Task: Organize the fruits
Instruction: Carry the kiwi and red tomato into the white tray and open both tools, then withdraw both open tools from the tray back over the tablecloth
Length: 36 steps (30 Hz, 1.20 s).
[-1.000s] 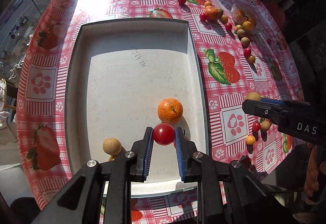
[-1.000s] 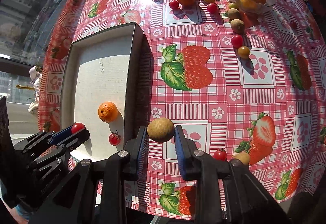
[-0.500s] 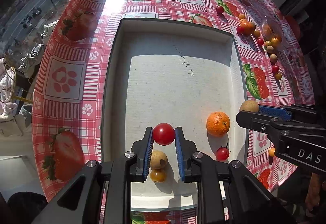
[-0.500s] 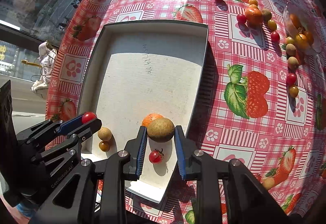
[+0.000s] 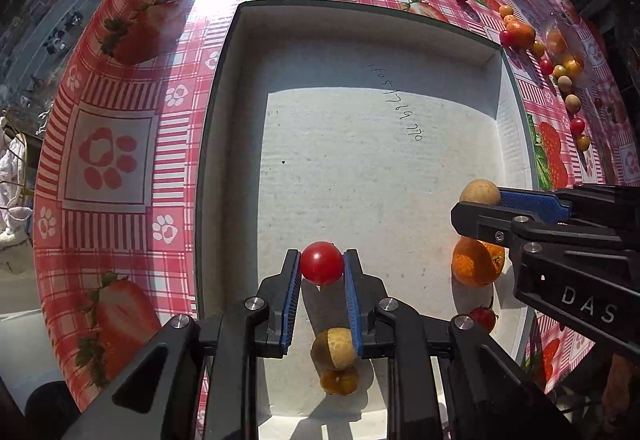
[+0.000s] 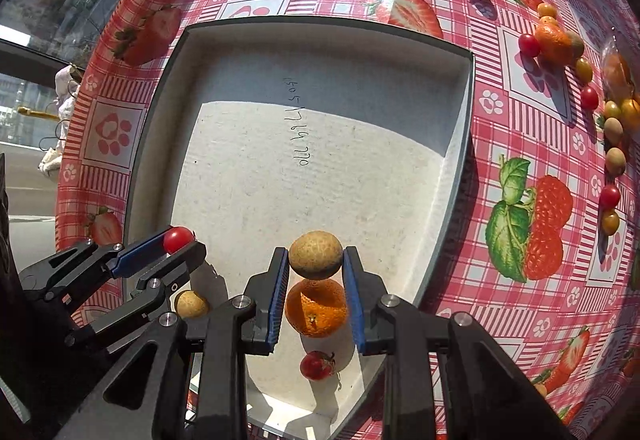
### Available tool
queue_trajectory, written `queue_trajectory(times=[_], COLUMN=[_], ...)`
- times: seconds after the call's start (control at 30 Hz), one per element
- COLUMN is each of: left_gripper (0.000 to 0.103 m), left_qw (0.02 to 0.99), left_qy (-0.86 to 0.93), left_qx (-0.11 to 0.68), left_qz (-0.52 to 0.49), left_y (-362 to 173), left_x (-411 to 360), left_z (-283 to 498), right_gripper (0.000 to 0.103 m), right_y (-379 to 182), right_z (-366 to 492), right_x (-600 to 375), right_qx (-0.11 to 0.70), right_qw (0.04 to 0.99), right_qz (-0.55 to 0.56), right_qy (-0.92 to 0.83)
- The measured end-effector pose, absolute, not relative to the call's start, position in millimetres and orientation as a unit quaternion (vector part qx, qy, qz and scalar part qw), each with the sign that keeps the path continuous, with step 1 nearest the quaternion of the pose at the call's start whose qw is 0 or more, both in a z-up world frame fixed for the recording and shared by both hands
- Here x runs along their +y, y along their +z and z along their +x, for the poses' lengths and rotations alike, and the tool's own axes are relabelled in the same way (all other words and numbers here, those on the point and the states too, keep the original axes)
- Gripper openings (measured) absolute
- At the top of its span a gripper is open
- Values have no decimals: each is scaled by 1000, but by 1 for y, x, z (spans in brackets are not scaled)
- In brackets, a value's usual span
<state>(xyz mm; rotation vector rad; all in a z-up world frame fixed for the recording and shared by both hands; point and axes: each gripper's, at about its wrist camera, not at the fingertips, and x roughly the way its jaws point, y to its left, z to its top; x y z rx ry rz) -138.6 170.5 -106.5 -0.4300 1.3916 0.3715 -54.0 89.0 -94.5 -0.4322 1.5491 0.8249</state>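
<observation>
Holding one fruit in each claw above the tray

I have my left gripper (image 5: 322,269) clenched on a red cherry tomato (image 5: 322,263), the blue pads pressing its two sides so that only the fruit's width separates them. It points almost straight down over the near part of the white tray (image 5: 224,144). Below it on the tray floor lie a tan longan (image 5: 334,348) and, touching it on the near side, a small yellow-orange fruit (image 5: 339,380).

My right gripper (image 6: 315,267) is likewise clamped, grasping a second tan longan (image 6: 316,254) between its pads, narrow gap, fruit filling it. Directly under it in the right wrist view sits an orange mandarin (image 6: 316,307) on the tray floor, and nearer to me a small red tomato with a green stem (image 6: 316,365). Neither held fruit touches the tray as far as I can tell.

The tray rests on a red-checked strawberry tablecloth (image 6: 520,144). Well apart, along the cloth's far right side, a scattered row of small fruits (image 6: 610,196) runs beside another mandarin (image 6: 554,42); a clear bag of fruit (image 6: 620,80) lies at the edge, partly cut off.
</observation>
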Motion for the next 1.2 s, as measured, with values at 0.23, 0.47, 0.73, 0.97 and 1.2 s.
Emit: queue_trajectory(times=[0.23,0.47,0.73,0.97,1.2], left_gripper=[23,23,80,80,80], left_qw=[729,722,733,728,732], left_qy=[164,163,177,178,179], left_qx=[638,650,638,640,640], left_qz=[-187,-174,-157,-167,-152], left_y=[-113,-119,-114,-104,-84], left_x=[164,158,150,147,139], left_z=[-133,-121,-117,-113,-114], right_gripper=[30,40,58,86,90], right_y=[-107,-116,-116,-106,-79], right_z=[-56,-60,-61,-60,-54], right_x=[91,100,104,97,85], right_qx=[678,683,686,680,660], right_qw=[613,605,602,601,618], right_qz=[-206,-206,-200,-192,-179], right_qy=[350,355,356,373,388])
